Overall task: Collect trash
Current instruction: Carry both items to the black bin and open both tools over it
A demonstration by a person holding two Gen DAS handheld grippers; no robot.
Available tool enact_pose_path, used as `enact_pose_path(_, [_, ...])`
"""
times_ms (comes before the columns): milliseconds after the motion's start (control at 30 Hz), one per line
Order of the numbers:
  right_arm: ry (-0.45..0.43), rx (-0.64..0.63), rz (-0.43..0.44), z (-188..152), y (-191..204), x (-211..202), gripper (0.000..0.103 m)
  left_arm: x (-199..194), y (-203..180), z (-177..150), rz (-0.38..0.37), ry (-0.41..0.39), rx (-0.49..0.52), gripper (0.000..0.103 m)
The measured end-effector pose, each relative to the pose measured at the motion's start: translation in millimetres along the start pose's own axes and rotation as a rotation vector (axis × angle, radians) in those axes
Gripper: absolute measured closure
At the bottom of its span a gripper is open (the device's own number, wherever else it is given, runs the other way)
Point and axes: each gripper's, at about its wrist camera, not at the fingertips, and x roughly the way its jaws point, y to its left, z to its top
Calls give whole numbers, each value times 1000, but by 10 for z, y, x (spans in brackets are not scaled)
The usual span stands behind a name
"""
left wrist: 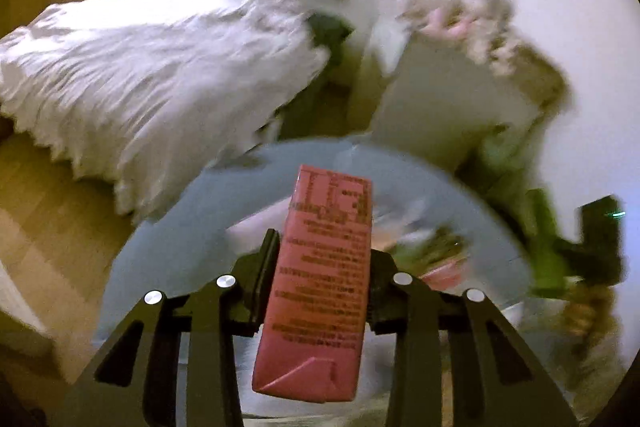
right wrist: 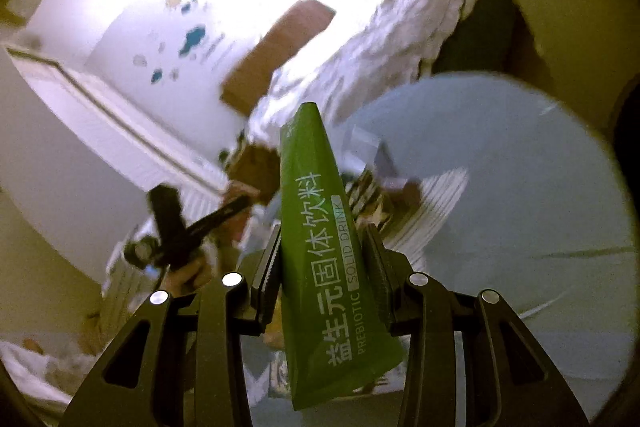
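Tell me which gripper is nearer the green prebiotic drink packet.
Right. The right gripper is clamped on the green prebiotic drink packet; the left gripper is apart, clamped on a pink carton.

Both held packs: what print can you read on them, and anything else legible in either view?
"益生元固体饮料" runs along the green sachet clamped in the right gripper.
"PREBIOTIC SOLID DRINK" sits beside it on the same sachet.
The pink carton in the left gripper carries dense lines of dark print and a table, too blurred to read.
The wall stickers are shapes only, no legible words.
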Motion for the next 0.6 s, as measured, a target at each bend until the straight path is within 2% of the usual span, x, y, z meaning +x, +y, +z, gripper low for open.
enact_pose_path(133, [-206,74,-70,165,-288,-575,63,85,-765,197,-150,-2,49,67])
enact_pose_path(200, [-300,110,-162,203,-470,-875,63,308,-1183,240,-250,23,52,67])
enact_pose_path(267, [-354,130,-264,204,-643,-1084,63,557,-1546,247,-322,54,54,67])
enact_pose_path(367, [-377,196,-376,181,-969,-1255,63,1040,-2157,237,-410,117,67,67])
enact_pose_path(433, [-355,259,-424,142,-1240,-1275,63,1413,-2578,186,-456,173,89,67])
enact_pose_path(533, [-313,310,-473,86,-1512,-1216,63,1847,-2972,99,-484,249,100,67])
enact_pose_path(600, [-279,369,-473,42,-1704,-1153,63,2106,-3158,37,-487,303,85,67])
